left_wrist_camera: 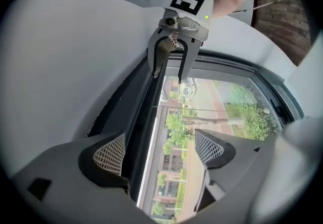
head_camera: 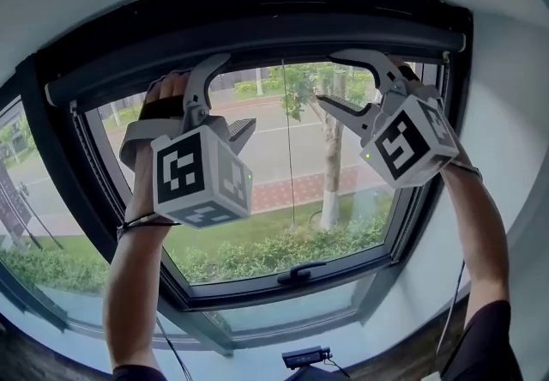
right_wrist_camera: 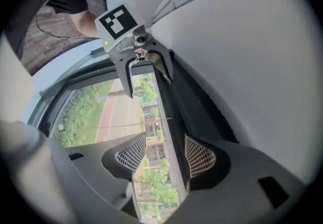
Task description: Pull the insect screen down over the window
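The insect screen is rolled up in a dark housing along the top of the black-framed window. Its dark pull bar runs lengthwise between the jaws of my left gripper, which stand open on either side of it. In the right gripper view the same bar passes between the mesh pads of my right gripper, also open, with a gap showing beside the bar. In the head view the left gripper and the right gripper are both raised to the top of the window, their jaws pointing toward each other.
A thin cord hangs down the middle of the pane. A black window handle sits on the lower frame, and a small black camera device is below the sill. White wall surrounds the frame. Trees and a road show outside.
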Available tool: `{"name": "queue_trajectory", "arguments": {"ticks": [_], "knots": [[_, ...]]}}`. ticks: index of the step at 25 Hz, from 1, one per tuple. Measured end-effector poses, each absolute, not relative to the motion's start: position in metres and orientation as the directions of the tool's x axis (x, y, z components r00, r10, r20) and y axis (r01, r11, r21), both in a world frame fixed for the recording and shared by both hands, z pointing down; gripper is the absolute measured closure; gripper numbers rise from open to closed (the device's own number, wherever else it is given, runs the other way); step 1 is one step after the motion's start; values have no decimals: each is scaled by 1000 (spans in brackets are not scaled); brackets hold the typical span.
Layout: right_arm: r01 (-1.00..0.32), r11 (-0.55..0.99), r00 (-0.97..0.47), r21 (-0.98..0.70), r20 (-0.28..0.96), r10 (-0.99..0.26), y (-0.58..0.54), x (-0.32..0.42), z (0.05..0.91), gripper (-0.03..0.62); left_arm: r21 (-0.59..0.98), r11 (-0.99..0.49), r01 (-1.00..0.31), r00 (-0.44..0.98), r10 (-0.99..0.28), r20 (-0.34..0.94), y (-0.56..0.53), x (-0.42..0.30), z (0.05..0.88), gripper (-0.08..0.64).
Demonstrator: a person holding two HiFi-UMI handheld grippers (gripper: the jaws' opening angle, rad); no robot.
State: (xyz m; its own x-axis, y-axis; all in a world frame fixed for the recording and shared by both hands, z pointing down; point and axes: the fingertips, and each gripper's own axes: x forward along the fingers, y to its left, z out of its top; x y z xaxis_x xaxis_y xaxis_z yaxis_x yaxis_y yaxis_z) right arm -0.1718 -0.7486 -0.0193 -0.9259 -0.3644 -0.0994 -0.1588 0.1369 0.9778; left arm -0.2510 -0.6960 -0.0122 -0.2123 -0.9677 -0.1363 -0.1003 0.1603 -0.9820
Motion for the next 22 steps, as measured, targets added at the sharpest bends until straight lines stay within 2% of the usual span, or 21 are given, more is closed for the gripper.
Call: {"name": "queue_trajectory", "arguments": {"ticks": [5,9,13,17,22], "knots": [[-147,49,-869,988,-106,-483,-790,-181,-26,367,-989,145,-36,-306,-943,-127,-720,-271,-7,124],[-143,30,-851,989,-107,-514,-798,-189,-29,367,-991,134,-30,-328,-938,-117,-738,-272,-5,124],[-78,52,-851,996,-39,-523,-803,-195,-21,367,-995,100,-17,-367,-926,-87,-742,-276,-1,126],[7,86,-852,996,51,-521,-788,-184,-18,368,-996,61,-68,-362,-931,-32,-725,-264,3,126],[106,191,-851,976,188,-491,-764,-165,21,368,-992,-62,-107,-341,-935,95,-698,-245,43,127]]}}
